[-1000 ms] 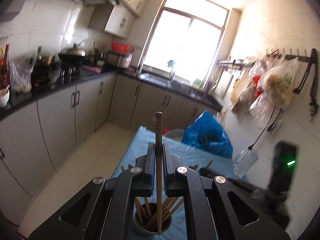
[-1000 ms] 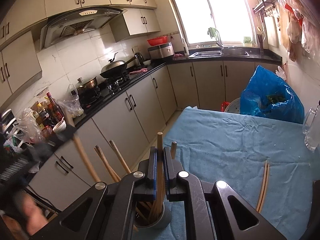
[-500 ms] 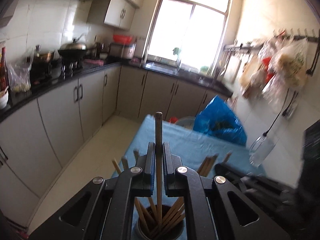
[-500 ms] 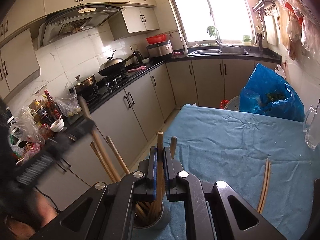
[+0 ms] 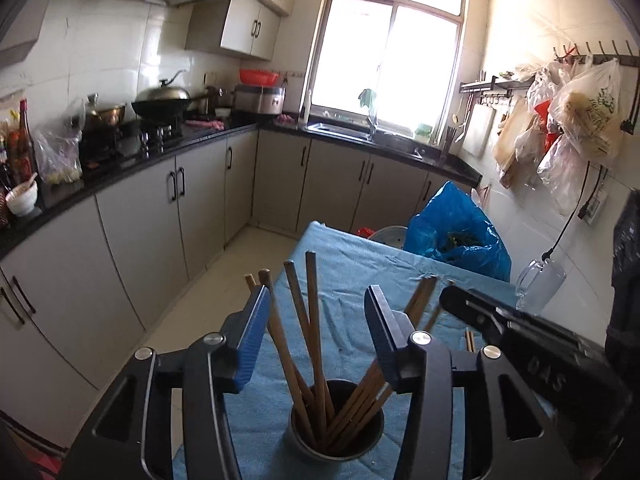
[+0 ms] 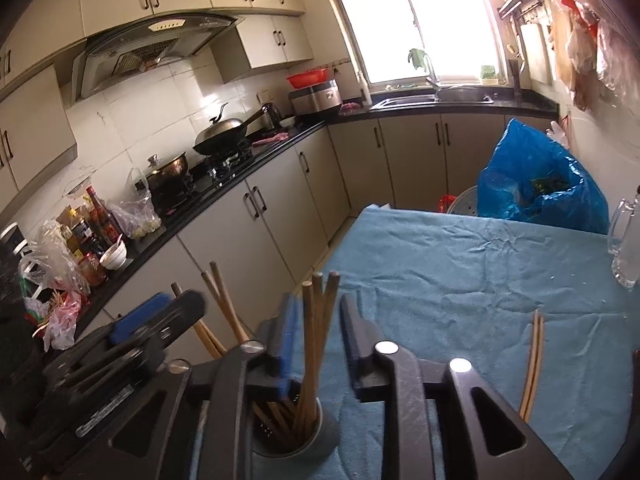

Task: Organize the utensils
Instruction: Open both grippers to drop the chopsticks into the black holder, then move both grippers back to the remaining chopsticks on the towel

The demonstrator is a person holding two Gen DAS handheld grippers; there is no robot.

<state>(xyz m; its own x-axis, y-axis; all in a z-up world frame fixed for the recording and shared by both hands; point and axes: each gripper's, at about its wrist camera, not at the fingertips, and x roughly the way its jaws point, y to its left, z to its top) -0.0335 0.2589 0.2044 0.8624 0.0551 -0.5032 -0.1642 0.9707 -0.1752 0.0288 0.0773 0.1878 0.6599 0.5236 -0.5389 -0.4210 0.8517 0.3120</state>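
- Both grippers hang over the metal cup point(image 5: 335, 424), which stands at the near edge of the blue cloth point(image 6: 460, 264) on the surface.
- The left gripper point(image 5: 316, 334) is opening its fingers. Chopsticks point(image 5: 312, 320) stand between them, but the pads do not press.
- The right gripper point(image 6: 314, 340) is opening too, with a few chopsticks point(image 6: 316, 320) loose in the gap.
- To do this well, lift each gripper straight up, so no stick gets dragged out and the cup is not tipped.
- Two more chopsticks point(image 6: 534, 364) lie on the cloth to the right. I think they go in next.
- A glass mug point(image 6: 628, 240) and a blue bag point(image 6: 536, 176) sit far right, well apart.
- The two grippers are close together and could bump.
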